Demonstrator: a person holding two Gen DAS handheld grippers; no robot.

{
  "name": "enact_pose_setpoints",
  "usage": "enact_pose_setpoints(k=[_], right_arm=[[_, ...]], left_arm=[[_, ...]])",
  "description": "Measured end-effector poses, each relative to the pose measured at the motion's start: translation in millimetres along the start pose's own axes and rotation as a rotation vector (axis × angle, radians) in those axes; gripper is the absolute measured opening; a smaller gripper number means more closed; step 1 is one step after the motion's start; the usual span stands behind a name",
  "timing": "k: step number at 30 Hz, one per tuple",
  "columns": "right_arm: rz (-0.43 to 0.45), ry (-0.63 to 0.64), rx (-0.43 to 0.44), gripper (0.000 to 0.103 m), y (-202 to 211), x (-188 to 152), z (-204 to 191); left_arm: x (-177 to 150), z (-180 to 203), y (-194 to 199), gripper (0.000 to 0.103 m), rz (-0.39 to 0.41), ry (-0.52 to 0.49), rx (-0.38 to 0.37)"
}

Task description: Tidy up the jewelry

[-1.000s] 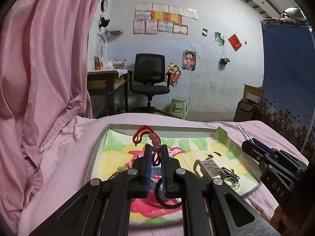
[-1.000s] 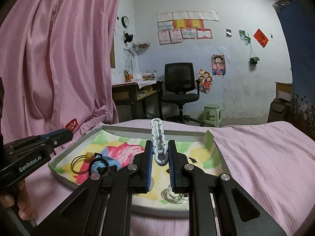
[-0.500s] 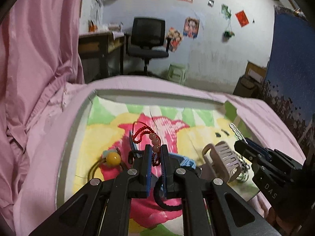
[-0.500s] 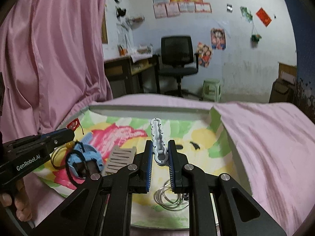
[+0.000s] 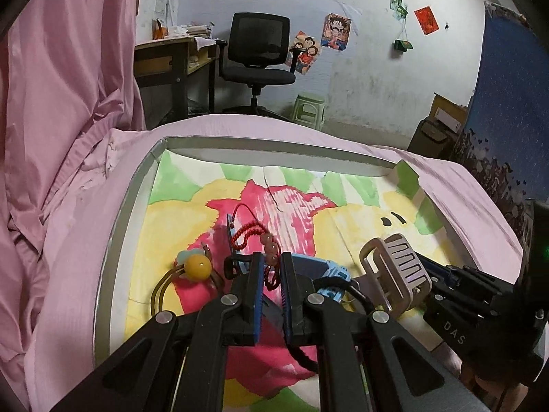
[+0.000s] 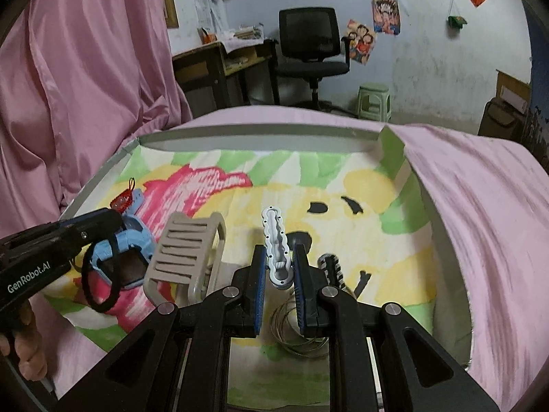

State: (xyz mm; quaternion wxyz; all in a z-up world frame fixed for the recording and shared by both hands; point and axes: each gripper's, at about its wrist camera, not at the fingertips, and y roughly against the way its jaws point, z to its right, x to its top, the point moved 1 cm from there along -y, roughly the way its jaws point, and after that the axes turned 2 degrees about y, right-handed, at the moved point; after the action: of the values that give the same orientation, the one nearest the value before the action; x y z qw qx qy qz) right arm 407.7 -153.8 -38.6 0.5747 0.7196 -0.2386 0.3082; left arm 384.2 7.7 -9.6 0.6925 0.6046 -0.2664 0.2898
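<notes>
In the left wrist view, the left gripper (image 5: 271, 271) is clenched on a red beaded bracelet (image 5: 252, 235), which rises from between the pads and leans up and left, its cord loop hanging over the tray (image 5: 116, 240) that lies on the bed. Directly beneath and ahead of the pads sits a blue watch (image 5: 326, 273); a yellow-bead hair tie (image 5: 195, 267) lies just to the left, and a beige claw clip (image 5: 394, 271) just to the right. So any setting-down has to pick a bare patch, and the open floor lies farther ahead, toward the tray's far wall. In the right wrist view, the right gripper (image 6: 278, 271) is clenched on a silver hair clip (image 6: 275, 240) whose long axis runs straight ahead along the fingers, tip pointing to the far wall. Thin wire bangles (image 6: 295, 326) lie just below the pads and a dark clip (image 6: 330, 267) just to the right; the beige claw clip sits near on the left. The clear printed floor lies ahead of this gripper too, and it is the nearer one to the tray's right half.
</notes>
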Motion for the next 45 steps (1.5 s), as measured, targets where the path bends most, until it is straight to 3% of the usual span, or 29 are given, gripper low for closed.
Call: enact_pose_setpoints(k=[8, 11, 13, 19, 23, 28, 34, 40, 45], right_arm=[[-0.037, -0.016, 0.024, 0.019, -6, -4, 1], [-0.03, -0.024, 0.031, 0.029, -3, -5, 3], [-0.021, -0.027, 0.034, 0.032, -1, -5, 3], [0.027, -0.034, 0.037, 0.04, 12, -5, 7], [0.063, -0.039, 0.039, 0.042, 20, -3, 9], [0.129, -0.052, 0.035, 0.054, 35, -1, 13], [0.213, -0.061, 0.025, 0.069, 56, 0, 16], [0.294, -0.062, 0.012, 0.085, 83, -2, 14], [0.34, -0.047, 0.011, 0.095, 104, -4, 11]], left_arm=[[-1, -4, 3, 0.013, -0.008, 0.0, 0.008], [-2, -4, 7, 0.025, 0.002, 0.006, 0.016], [-3, -5, 10, 0.042, 0.013, 0.007, 0.025], [-5, -3, 18, 0.044, 0.043, -0.007, 0.028], [-3, -4, 26, 0.054, 0.085, 0.003, 0.027], [-3, -4, 39, 0.074, 0.146, 0.014, 0.028], [-9, -4, 61, 0.09, 0.226, 0.015, 0.035], [-18, -5, 88, 0.101, 0.319, 0.03, 0.048], [-26, -8, 109, 0.102, 0.374, 0.039, 0.044]])
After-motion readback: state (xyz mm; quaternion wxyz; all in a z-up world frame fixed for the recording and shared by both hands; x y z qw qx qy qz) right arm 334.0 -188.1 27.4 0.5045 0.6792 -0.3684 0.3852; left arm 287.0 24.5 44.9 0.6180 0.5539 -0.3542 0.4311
